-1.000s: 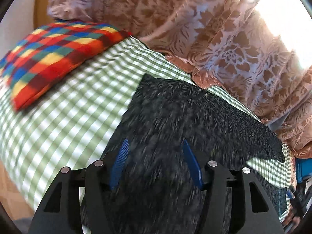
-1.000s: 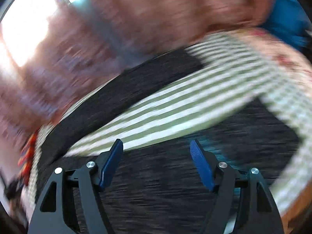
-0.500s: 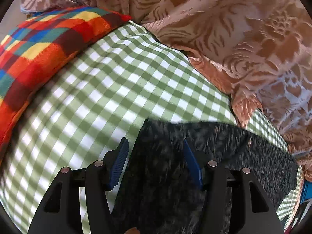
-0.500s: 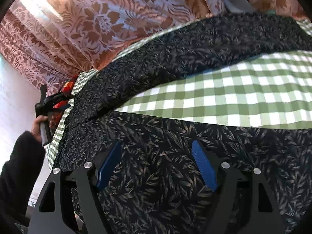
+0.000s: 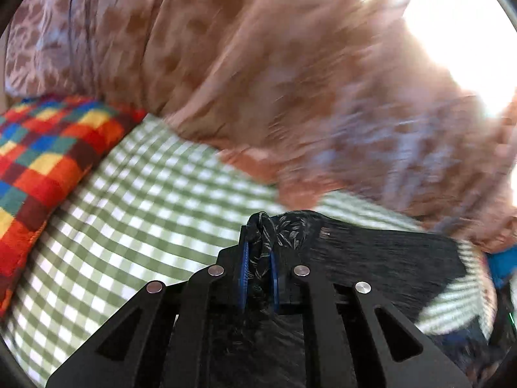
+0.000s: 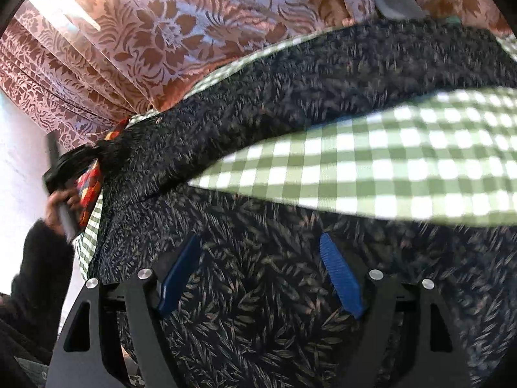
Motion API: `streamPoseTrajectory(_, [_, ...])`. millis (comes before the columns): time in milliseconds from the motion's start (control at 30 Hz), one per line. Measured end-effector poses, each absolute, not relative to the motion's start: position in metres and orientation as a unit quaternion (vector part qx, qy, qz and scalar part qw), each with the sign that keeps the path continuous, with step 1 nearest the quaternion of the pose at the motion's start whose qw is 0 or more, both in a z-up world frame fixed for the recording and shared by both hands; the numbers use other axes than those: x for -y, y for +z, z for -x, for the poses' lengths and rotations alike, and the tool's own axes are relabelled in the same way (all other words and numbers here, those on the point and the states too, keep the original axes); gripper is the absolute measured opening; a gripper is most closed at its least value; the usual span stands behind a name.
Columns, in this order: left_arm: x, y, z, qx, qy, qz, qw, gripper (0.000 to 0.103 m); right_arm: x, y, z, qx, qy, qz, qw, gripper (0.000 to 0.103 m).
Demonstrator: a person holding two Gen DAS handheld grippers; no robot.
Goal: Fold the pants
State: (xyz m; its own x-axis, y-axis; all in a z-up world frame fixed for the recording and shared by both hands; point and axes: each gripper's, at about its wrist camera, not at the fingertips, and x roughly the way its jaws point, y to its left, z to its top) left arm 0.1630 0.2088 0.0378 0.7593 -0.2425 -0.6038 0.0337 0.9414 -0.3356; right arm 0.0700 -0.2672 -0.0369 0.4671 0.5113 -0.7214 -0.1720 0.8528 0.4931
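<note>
The dark leaf-print pants lie spread on the green checked sheet, with their two legs apart in a V. My left gripper is shut on a bunched corner of the pants, and the cloth is pinched between its blue pads. In the right wrist view the same left gripper shows at the far left, held by a hand in a dark sleeve. My right gripper hovers open just above the near pant leg, and its blue fingers pinch nothing.
A bright multicoloured checked pillow lies at the left on the sheet. A brown floral curtain hangs along the far side of the bed, seen also in the right wrist view as the curtain. Something blue lies at the right edge.
My left gripper has shut on the corner of the pants and lifted it a little. My right gripper swung over the near leg and then stayed there, open.
</note>
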Motion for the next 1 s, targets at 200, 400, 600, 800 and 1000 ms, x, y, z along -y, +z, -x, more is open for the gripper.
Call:
streamPoseTrajectory(200, [-0.183,0.057,-0.084,-0.297,-0.168,0.14,0.93,0.009,0.266,-0.005,-0.103,-0.459,0.231,-0.227,0.827,0.062])
streamPoseTrajectory(400, [-0.171,0.045,-0.038,-0.303,-0.207,0.135,0.92,0.008,0.248,0.016,-0.174,-0.467,0.245,-0.277,0.803,0.052])
streamPoseTrajectory(600, [-0.164,0.03,-0.022,-0.313,-0.216,0.126,0.916,0.008,0.219,0.012,-0.25,-0.494,0.228,-0.306,0.781,0.052])
streamPoseTrajectory(800, [-0.172,0.024,-0.025,-0.32,-0.212,0.136,0.913,0.007,0.212,-0.022,-0.304,-0.534,0.146,-0.327,0.766,0.041])
streamPoseTrajectory(1000, [-0.188,0.038,-0.055,-0.314,-0.159,0.129,0.927,0.007,0.221,-0.032,-0.317,-0.535,0.113,-0.32,0.774,0.007])
